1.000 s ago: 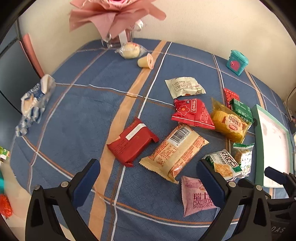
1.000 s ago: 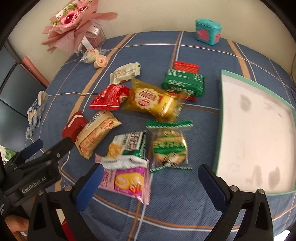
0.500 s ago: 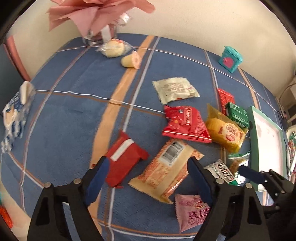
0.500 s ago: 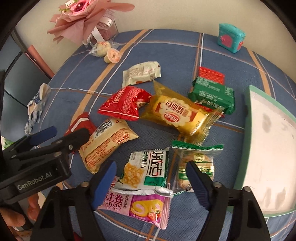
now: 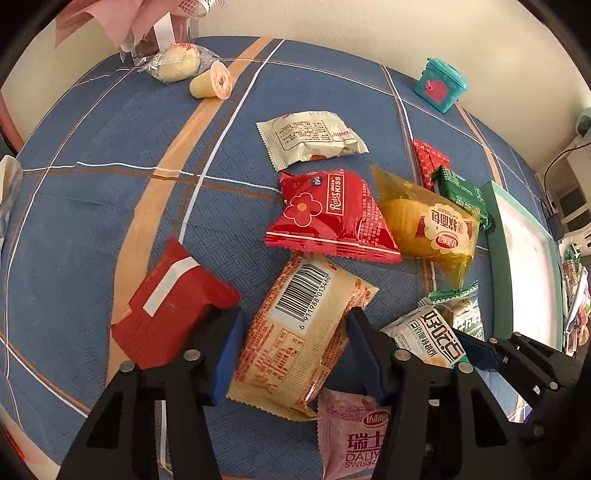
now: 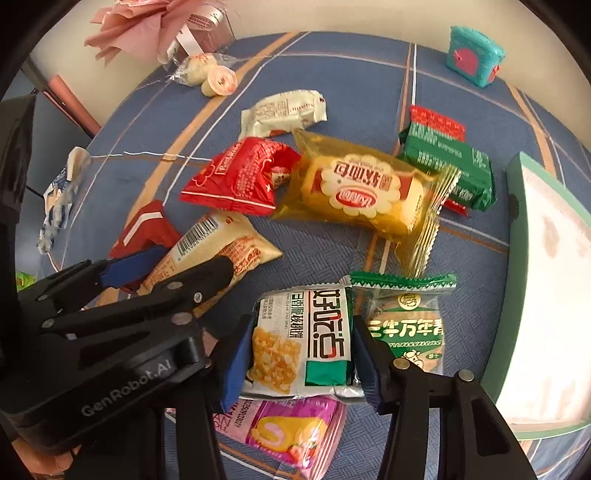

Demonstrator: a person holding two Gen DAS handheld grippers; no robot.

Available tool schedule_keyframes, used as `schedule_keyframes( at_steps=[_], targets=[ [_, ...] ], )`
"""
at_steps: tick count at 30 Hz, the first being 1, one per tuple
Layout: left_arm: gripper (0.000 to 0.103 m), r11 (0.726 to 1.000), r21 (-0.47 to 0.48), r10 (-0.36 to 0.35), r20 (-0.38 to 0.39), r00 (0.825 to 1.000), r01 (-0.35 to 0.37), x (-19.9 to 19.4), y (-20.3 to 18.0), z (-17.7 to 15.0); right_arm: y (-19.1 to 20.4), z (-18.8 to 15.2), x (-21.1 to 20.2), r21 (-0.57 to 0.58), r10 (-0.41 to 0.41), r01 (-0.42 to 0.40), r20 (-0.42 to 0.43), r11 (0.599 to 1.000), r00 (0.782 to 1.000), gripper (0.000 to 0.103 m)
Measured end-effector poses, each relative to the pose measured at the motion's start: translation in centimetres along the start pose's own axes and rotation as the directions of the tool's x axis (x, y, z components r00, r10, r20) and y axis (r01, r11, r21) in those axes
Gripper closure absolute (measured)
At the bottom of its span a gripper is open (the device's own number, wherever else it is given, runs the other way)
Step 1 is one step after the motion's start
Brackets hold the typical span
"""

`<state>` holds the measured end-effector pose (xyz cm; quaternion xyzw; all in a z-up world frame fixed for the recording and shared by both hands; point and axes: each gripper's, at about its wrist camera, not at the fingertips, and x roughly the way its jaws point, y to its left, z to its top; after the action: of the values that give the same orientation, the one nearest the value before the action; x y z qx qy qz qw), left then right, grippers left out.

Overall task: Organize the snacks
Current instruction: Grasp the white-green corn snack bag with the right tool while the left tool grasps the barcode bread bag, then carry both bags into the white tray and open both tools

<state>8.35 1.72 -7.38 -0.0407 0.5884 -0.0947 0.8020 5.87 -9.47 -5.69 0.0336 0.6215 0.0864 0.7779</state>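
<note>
Several snack packets lie on a blue plaid tablecloth. My left gripper is closed around a beige barcode packet, its blue pads against both long sides. The packet lies on the table beside a dark red packet. My right gripper is closed around a white-and-green packet, pads on both sides. That packet rests over a pink swiss-roll packet. A green biscuit packet lies just right of it. The left gripper shows in the right wrist view.
A green-rimmed white tray stands at the right. A yellow cake packet, a bright red packet, a cream packet and green and red bars lie mid-table. A teal box and a pink bouquet stand at the back.
Both grippers moved down and forward onto the table. The left jaws narrowed around the beige packet, the right jaws around the white-and-green packet.
</note>
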Motion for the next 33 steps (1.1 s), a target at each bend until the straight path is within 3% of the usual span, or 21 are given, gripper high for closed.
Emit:
schedule_keyframes(
  at_steps=[8,17,25,33],
  targets=[
    [0.064,1.0,-0.025,-0.015,0.001,1.0,0.015,0.2,-0.2,0.0,-0.3,-0.2,-0.5,0.007,-0.003,0.003,-0.002,1.0,1.0,0.051],
    [0.066,0.996,-0.082,-0.02,0.036,0.999,0.023,-2.4,0.0,-0.3,-1.5,0.0,-1.7,0.035,0.047,-0.048,0.029,0.998,0.998,0.051],
    [0.066,0.995,-0.091,0.037,0.101,0.994,-0.028,-6.4,-0.8,-0.3,-2.7,-0.5,-4.3,0.062,0.084,-0.089,0.08,0.994,0.993,0.051],
    [0.066,0.997,-0.07,0.044,0.116,0.992,-0.036,-6.8,-5.2,0.9,-6.6,-0.8,-7.3,0.162,0.028,-0.051,0.136,0.985,0.99,0.051]
  ],
)
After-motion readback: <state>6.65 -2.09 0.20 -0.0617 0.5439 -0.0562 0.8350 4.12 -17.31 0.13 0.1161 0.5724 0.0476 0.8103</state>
